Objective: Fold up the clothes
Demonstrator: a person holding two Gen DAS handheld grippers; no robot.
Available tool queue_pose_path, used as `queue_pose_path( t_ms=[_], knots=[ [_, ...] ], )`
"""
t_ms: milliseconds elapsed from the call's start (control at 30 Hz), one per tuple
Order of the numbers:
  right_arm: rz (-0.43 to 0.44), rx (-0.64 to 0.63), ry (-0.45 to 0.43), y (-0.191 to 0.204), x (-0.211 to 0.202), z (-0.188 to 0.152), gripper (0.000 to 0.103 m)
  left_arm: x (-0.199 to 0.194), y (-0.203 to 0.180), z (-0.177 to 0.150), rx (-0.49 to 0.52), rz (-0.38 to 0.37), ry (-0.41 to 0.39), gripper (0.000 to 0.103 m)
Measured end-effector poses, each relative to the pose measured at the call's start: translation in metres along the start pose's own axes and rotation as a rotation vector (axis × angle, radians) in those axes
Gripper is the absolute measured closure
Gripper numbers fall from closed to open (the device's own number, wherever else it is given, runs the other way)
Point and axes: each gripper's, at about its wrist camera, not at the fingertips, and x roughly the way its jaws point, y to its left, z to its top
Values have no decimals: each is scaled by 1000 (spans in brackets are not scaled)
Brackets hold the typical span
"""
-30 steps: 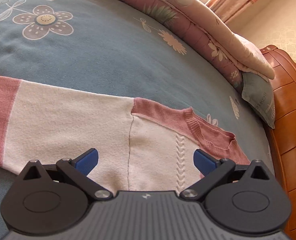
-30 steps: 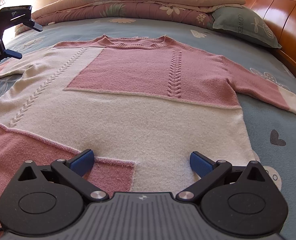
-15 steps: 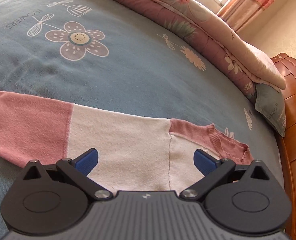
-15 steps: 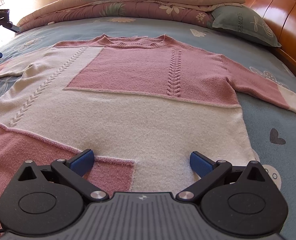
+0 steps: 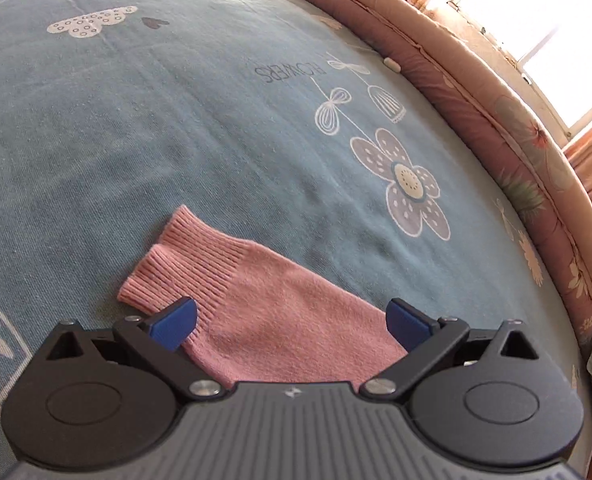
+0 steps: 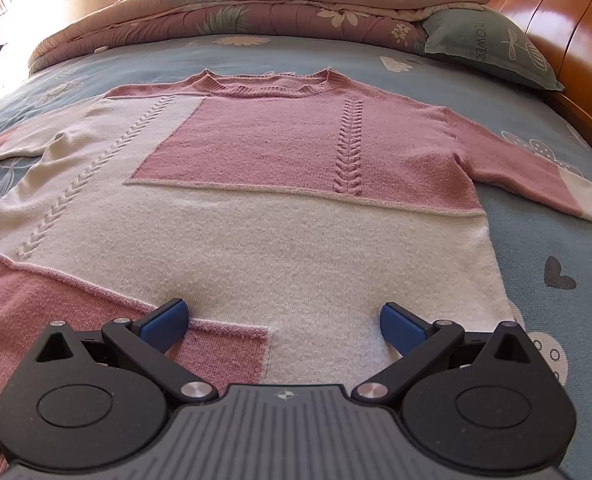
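Left claw (image 5: 291, 322) wide over sweater cuff (image 5: 167, 264), bedsheet (image 5: 175, 120) (printed "FLOWERS")

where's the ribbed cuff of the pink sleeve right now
In the left wrist view the ribbed cuff lies flat on the blue bedsheet, just ahead of the open left gripper, nearest its left fingertip.

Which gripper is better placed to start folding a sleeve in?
Left. The left gripper is open over the pink ribbed sleeve cuff. The right gripper, also open, sits over the pink-and-cream knitted sweater near its hem.
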Motion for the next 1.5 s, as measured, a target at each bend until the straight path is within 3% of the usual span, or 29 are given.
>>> queue_pose_path(
  t_ms=[100, 233, 367, 500, 667, 867, 967, 1100, 1200, 1267, 1400, 1500],
  knots=[
    [-6, 4, -5, 1, 1, 1, 0, 12, -3, 5, 9, -82, 45, 2],
    [-8, 7, -15, 1, 3, 2, 0, 36, -5, 1, 21, -118, 95, 2],
    [-9, 11, -15, 1, 5, 3, 0, 32, 5, 7, 21, -40, -8, 3],
    [-11, 10, -18, 1, 5, 3, 0, 16, -1, 11, -5, 6, -16, 3],
    [-7, 8, -29, 1, 4, 1, 0, -23, -45, -12, 76, -116, 32, 3],
    [0, 2, -36, -1, 3, 0, 0, -85, -136, -79, 274, -290, 133, 3],
    [7, 2, -30, -2, 3, 1, 0, -107, -169, -133, 370, -377, 215, 2],
    [18, 0, -24, -4, 3, 1, 0, -109, -191, -213, 471, -424, 329, 2],
    [22, 1, -22, -5, 3, 1, 0, -98, -192, -274, 555, -395, 397, 2],
    [24, -2, -20, -5, 2, 1, 0, -95, -185, -299, 599, -367, 384, 2],
    [24, -3, -9, -5, 3, 3, 0, -87, -161, -324, 615, -329, 375, 2],
    [23, -4, -1, -5, 3, 4, 0, -95, -141, -333, 608, -363, 346, 2]
  ],
)
